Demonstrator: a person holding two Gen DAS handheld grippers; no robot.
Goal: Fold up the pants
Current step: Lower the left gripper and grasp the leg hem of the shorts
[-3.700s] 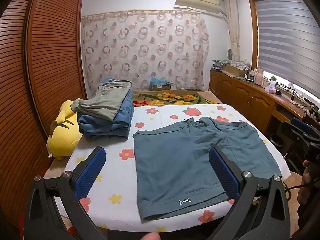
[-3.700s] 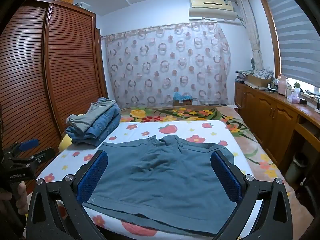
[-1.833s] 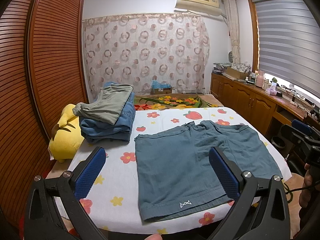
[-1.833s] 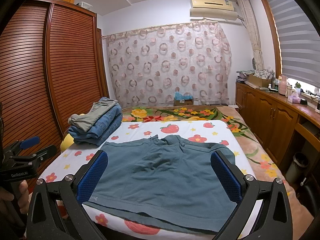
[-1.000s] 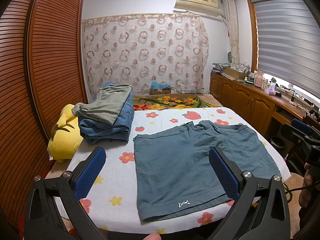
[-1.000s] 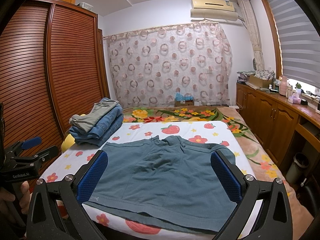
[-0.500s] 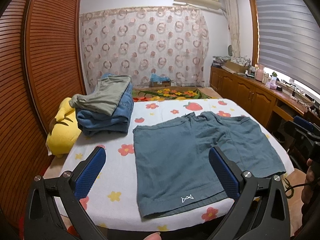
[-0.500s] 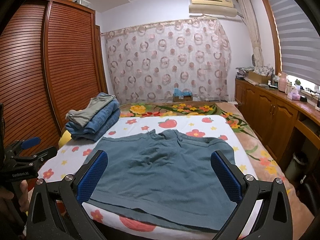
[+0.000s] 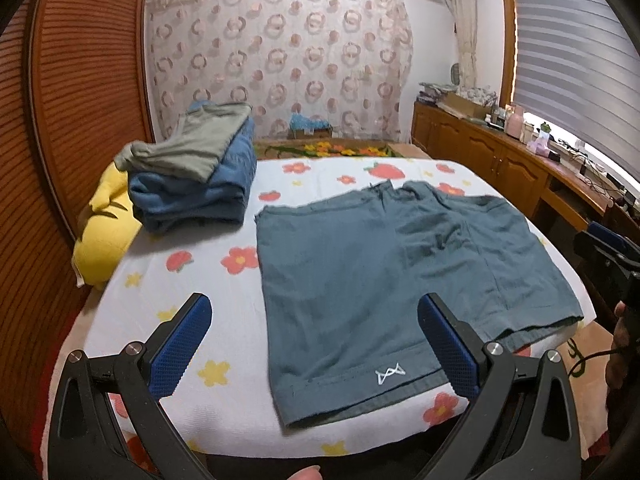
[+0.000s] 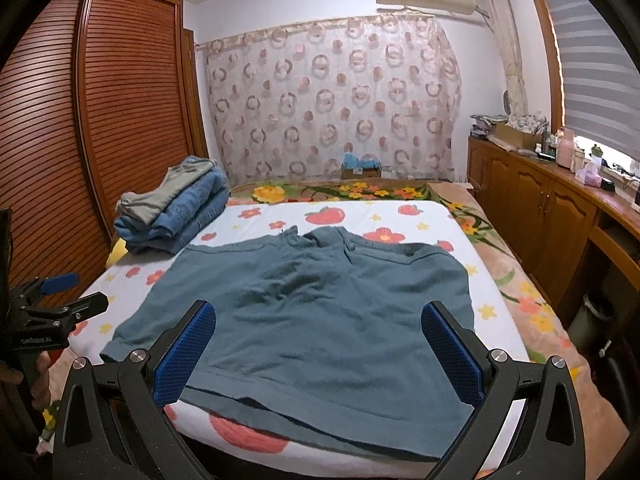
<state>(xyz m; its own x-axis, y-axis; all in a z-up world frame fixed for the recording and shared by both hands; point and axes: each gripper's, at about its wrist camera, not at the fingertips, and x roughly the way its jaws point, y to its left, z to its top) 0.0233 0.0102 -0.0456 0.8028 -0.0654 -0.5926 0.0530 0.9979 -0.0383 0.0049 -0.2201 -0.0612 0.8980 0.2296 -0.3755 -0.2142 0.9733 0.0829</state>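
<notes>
A pair of teal-blue shorts [image 9: 384,280] lies spread flat on the bed [image 9: 192,280], waistband toward the far end, leg hems at the near edge; a small white logo marks the left hem. It also shows in the right wrist view [image 10: 320,312]. My left gripper [image 9: 316,336] is open and empty, held above the left leg hem. My right gripper [image 10: 320,340] is open and empty, held above the right leg. Each gripper shows at the edge of the other's view.
A stack of folded jeans with a grey garment [image 9: 196,176] sits at the bed's far left, also in the right wrist view [image 10: 172,212]. A yellow plush [image 9: 104,232] lies beside it. Wooden wardrobe doors [image 10: 100,120] stand left; wooden cabinets [image 10: 560,220] run along the right.
Both grippers have tilted down and moved closer to the shorts, which now fill more of each view. The shorts have not moved.
</notes>
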